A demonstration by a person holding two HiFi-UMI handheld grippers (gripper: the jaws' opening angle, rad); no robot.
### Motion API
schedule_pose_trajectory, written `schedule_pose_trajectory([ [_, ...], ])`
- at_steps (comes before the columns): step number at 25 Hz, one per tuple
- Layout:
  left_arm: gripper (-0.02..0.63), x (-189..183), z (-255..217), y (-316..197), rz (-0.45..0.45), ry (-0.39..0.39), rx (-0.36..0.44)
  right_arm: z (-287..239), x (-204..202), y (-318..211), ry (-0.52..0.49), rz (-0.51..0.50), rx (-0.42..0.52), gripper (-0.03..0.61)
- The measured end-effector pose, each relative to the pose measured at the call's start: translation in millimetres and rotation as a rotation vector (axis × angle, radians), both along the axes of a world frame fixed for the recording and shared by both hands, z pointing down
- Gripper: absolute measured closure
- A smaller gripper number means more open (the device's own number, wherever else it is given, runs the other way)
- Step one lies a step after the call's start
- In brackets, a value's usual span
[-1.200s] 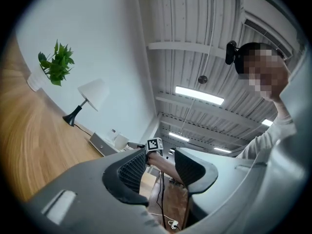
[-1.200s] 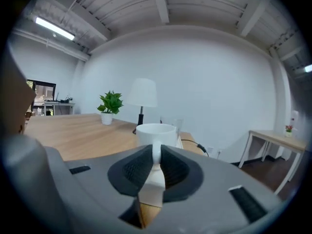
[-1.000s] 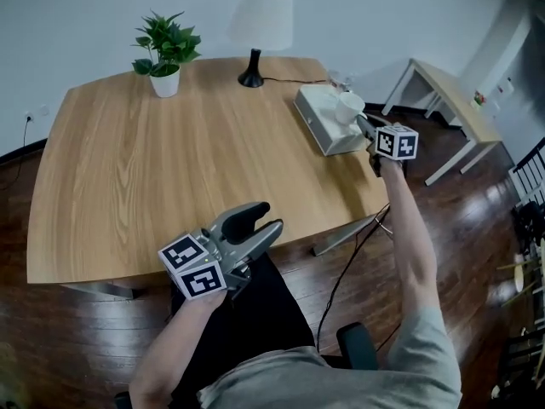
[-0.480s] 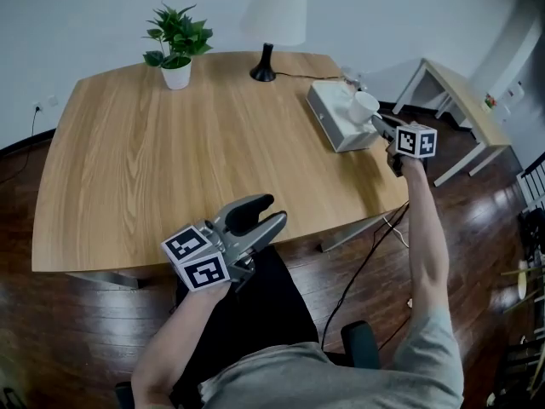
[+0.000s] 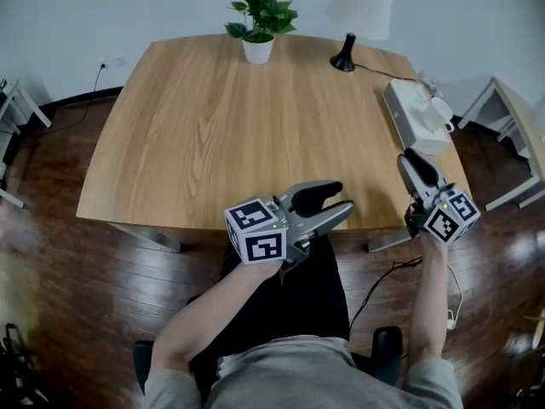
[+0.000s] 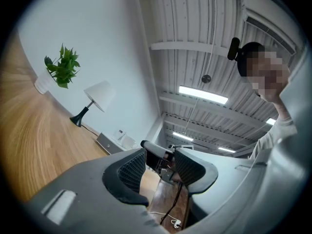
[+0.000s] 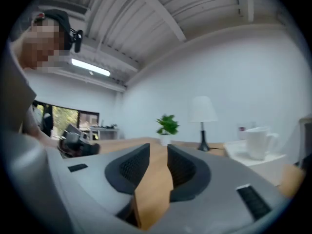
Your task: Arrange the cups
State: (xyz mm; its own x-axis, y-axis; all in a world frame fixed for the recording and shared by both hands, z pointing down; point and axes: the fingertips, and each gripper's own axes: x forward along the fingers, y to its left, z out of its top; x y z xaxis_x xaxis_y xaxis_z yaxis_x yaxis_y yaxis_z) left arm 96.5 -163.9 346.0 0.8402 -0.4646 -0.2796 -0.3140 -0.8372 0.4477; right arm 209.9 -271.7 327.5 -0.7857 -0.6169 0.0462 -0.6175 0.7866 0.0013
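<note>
White mug point(image 5: 440, 113): on white box point(image 5: 398, 107). Right gripper point(image 5: 411, 160): jaws just opening (slight gap), empty. Left gripper point(image 5: 334, 201): jaws spread, empty.

Wooden table point(image 5: 255, 143) on dark wood floor point(image 5: 51, 254). Potted plant point(image 5: 260, 24) in a white pot stands upright at the far edge. Lamp point(image 5: 358, 15), black base and white shade, stands right of it, well apart. Its cord point(image 5: 383, 72) runs right along the tabletop. Light side table point(image 5: 521, 130) stands off right. Cable point(image 5: 381, 278) on the floor below the near-right corner.
</note>
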Motion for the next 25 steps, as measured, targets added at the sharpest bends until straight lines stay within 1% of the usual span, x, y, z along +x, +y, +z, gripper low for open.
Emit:
schedule_pose_trajectory([
  [2,0.426,-8,1,6,-0.005,-0.014,-0.001,1,-61,44,-0.08,-0.123,0.008,0.469],
  [4,0.425,-18,2,10,-0.026,-0.017,-0.001,0,-101,69,-0.108,-0.191,0.043,0.469],
  [6,0.426,-29,3,13,-0.056,-0.007,0.001,-1,-123,78,-0.119,-0.205,0.089,0.469],
  [8,0.425,-42,4,17,-0.085,0.006,0.002,-1,-135,83,-0.143,-0.192,0.127,0.469],
  [11,0.425,-54,3,21,-0.109,0.022,0.008,5,-146,87,-0.136,-0.162,0.172,0.469],
  [13,0.425,-55,4,24,-0.104,0.029,0.01,11,-146,85,-0.125,-0.13,0.165,0.469],
  [15,0.425,-54,8,26,-0.097,0.023,0.0,16,-142,80,-0.133,-0.1,0.147,0.469],
  [17,0.425,-52,9,27,-0.092,0.015,-0.004,19,-136,78,-0.13,-0.085,0.15,0.469],
  [19,0.425,-52,10,32,-0.091,0.014,-0.001,24,-127,80,-0.132,-0.082,0.154,0.469],
  [21,0.425,-54,14,37,-0.094,0.013,-0.005,33,-123,85,-0.141,-0.084,0.137,0.469],
  [23,0.425,-55,20,42,-0.102,0.014,-0.012,39,-126,90,-0.132,-0.104,0.125,0.469],
  [25,0.425,-54,23,46,-0.101,0.022,-0.014,41,-133,98,-0.113,-0.14,0.133,0.469],
])
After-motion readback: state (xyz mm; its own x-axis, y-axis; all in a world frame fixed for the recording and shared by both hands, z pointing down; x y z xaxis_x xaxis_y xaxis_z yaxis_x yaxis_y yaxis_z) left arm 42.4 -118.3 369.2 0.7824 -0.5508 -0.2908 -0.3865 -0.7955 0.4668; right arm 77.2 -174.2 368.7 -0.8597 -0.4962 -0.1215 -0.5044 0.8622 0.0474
